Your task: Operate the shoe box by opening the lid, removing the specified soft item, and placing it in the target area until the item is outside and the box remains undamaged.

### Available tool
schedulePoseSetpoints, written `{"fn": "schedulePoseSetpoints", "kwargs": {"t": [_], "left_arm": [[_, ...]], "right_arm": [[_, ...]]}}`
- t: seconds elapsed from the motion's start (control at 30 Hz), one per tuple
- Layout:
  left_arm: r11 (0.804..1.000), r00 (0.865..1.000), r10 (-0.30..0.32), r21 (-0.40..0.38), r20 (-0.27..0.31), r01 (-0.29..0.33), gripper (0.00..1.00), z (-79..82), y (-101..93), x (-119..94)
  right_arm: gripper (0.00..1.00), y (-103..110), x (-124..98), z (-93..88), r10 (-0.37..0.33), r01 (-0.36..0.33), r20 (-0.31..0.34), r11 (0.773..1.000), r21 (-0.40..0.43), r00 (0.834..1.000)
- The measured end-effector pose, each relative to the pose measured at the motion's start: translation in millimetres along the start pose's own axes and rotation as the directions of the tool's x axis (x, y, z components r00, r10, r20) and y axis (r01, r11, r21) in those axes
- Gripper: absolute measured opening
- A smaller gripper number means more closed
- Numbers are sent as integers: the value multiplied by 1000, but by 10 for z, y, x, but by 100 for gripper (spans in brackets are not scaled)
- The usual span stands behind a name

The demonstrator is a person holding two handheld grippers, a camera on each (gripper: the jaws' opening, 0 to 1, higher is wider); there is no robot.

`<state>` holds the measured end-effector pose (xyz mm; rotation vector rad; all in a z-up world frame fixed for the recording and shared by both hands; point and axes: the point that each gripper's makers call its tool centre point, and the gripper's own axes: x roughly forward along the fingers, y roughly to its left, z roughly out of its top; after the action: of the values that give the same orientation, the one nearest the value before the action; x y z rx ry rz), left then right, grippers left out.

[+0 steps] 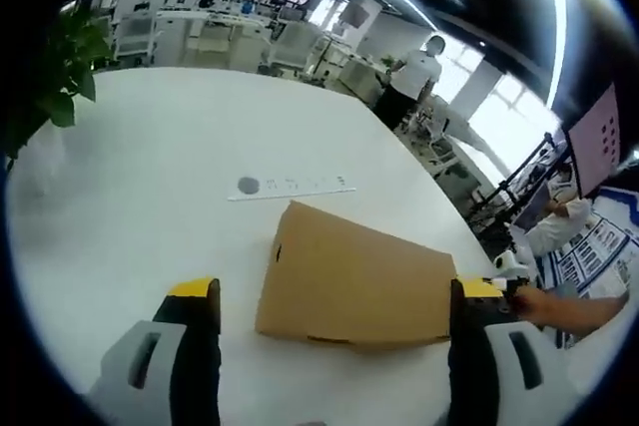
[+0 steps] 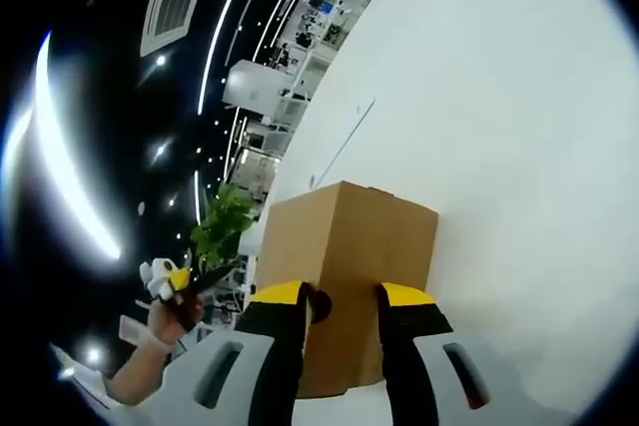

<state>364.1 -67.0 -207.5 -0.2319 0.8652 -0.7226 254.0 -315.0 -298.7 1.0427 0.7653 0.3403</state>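
White counter spreads wide through an open office, with desks and a standing person at the far side and a leafy plant by the counter's left edge. On it lies the shoe box, plain brown cardboard with its lid shut, flat on the counter towards the near edge. In the left gripper view its long axis runs across the picture, slightly skewed, with one short end, marked by a small dark hole, turned to the left. Beyond the box a flat white strip with a grey round disc lies on the counter, apart from it.

The left gripper has its fingers spread wide apart, and the box sits between them, its right end just beside the right finger; contact cannot be told.

In the right gripper view the box points lengthwise away from the camera. The right gripper has its fingers fairly close together across the near end of the box; whether they pinch the cardboard cannot be told. At the left of that view, a hand holds the other gripper.
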Motion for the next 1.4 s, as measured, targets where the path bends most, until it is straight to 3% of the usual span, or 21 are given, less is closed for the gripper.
{"fn": "schedulePoseSetpoints", "kwargs": {"t": [0.4,0.67,1.4], "left_arm": [[999,999,-41,1,-35,41,94,78,198,251],[994,992,-100,-62,-81,95,93,-45,287,459],[984,981,-134,-133,-143,115,86,-241,538,851]], "right_arm": [[27,-2,1,-1,-1,1,9,1000,-2,1000],[27,-4,-3,-7,-12,12,37,1000,1,999],[27,-13,8,1,-24,23,47,1000,4,999]]}}
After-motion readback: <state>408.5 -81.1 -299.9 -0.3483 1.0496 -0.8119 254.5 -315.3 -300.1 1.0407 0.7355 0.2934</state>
